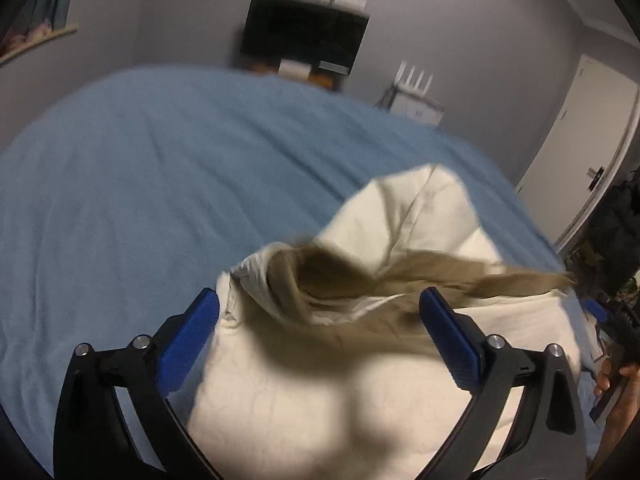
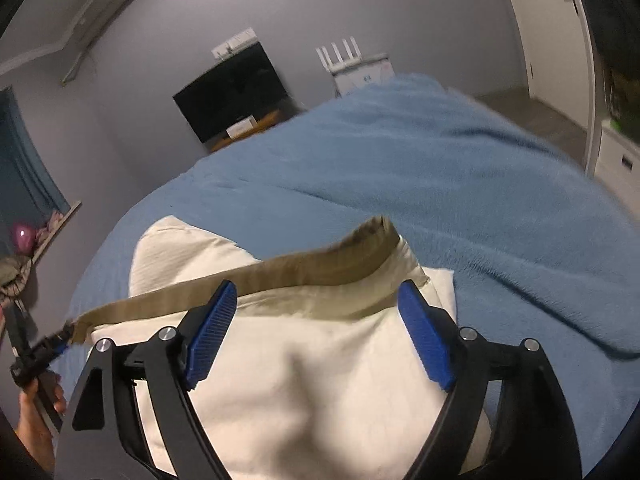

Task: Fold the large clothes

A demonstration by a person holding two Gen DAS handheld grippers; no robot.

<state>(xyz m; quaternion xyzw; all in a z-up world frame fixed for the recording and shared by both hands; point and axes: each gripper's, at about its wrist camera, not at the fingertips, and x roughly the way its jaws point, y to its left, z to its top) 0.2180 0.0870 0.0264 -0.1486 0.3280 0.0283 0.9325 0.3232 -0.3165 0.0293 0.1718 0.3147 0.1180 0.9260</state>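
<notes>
Garment [image 1: 384, 248], cream with a tan ribbed band [image 1: 460, 276], lies bunched on the blue bedspread [image 1: 140, 184] directly under and ahead of the left claw [image 1: 320, 312]. In this left wrist view the blue pads [image 1: 188, 340] stand wide apart with cloth passing beneath the gap but neither pad pressing on it, so the claw is released. The band runs across the frame, from a loose loop between the pads out toward the right edge, where the person's other hand [image 1: 616, 376] shows. In the right wrist view the same garment [image 2: 320, 380] fills the space below the right claw [image 2: 316, 320], whose pads [image 2: 424, 340] also stand apart and clear of the fabric: released too. Here the band [image 2: 304, 268] slants from its upper end beyond the pads down to the left edge, ending just beside the left claw [image 2: 44, 350], though whether they touch I cannot tell. The band's long axis therefore lies crosswise between the two claws. Any regrasp probably means reaching slightly forward and down, each claw taking the end nearer it.
</notes>
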